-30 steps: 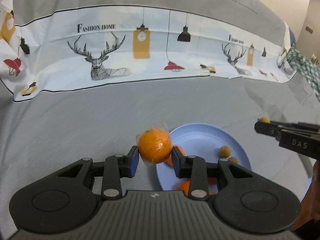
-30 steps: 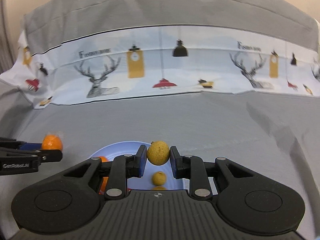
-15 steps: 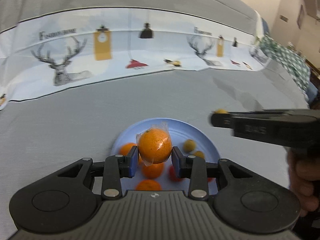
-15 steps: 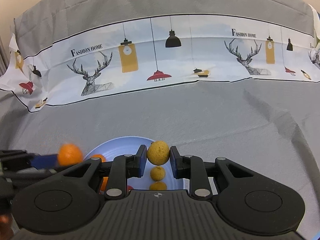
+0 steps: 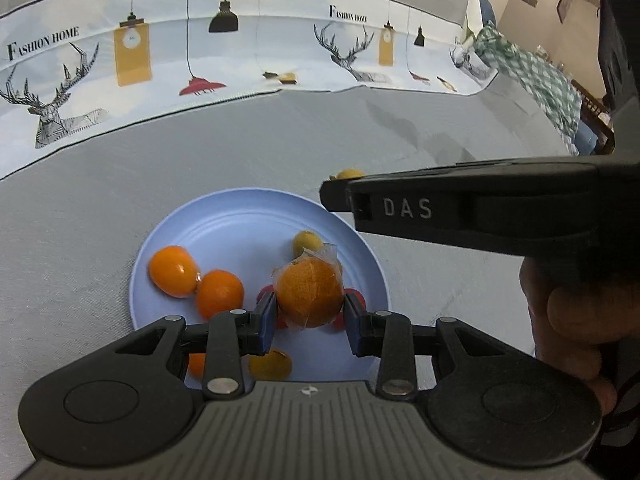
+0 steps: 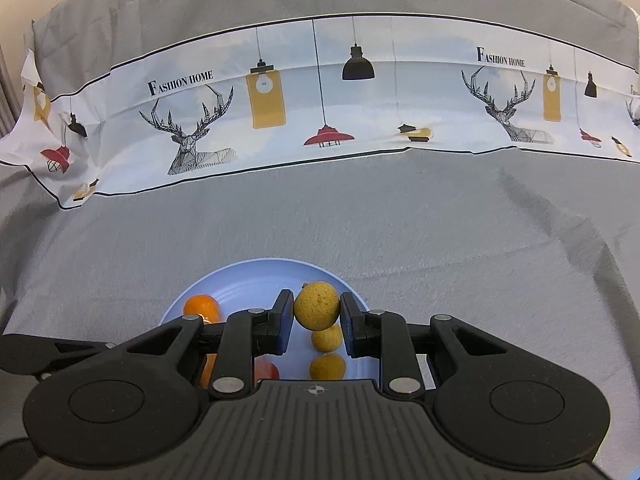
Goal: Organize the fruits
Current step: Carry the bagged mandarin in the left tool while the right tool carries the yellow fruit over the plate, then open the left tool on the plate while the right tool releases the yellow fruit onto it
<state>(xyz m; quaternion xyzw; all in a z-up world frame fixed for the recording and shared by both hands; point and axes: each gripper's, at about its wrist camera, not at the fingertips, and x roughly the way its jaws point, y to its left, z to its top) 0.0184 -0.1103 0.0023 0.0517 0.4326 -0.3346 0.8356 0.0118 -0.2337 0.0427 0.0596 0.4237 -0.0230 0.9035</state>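
A light blue plate (image 5: 240, 224) lies on grey cloth and holds several oranges (image 5: 174, 270), small yellow fruits (image 5: 307, 242) and red fruits. My left gripper (image 5: 310, 316) is shut on a plastic-wrapped orange (image 5: 310, 296) held above the plate's near side. My right gripper (image 6: 316, 318) is shut on a small yellow fruit (image 6: 317, 305) above the plate (image 6: 256, 276); two more yellow fruits (image 6: 327, 338) lie below it. The right gripper also shows in the left wrist view (image 5: 340, 196), reaching over the plate's right edge.
A printed white cloth band (image 6: 320, 112) with deer and lamps runs across the back over the grey cover. A green checked cloth (image 5: 536, 76) lies at the far right. A hand (image 5: 576, 320) holds the right gripper.
Both grippers have moved over the plate with their fruits still held. The left gripper now looks down on the plate's middle, and the right gripper has come in over its right edge.
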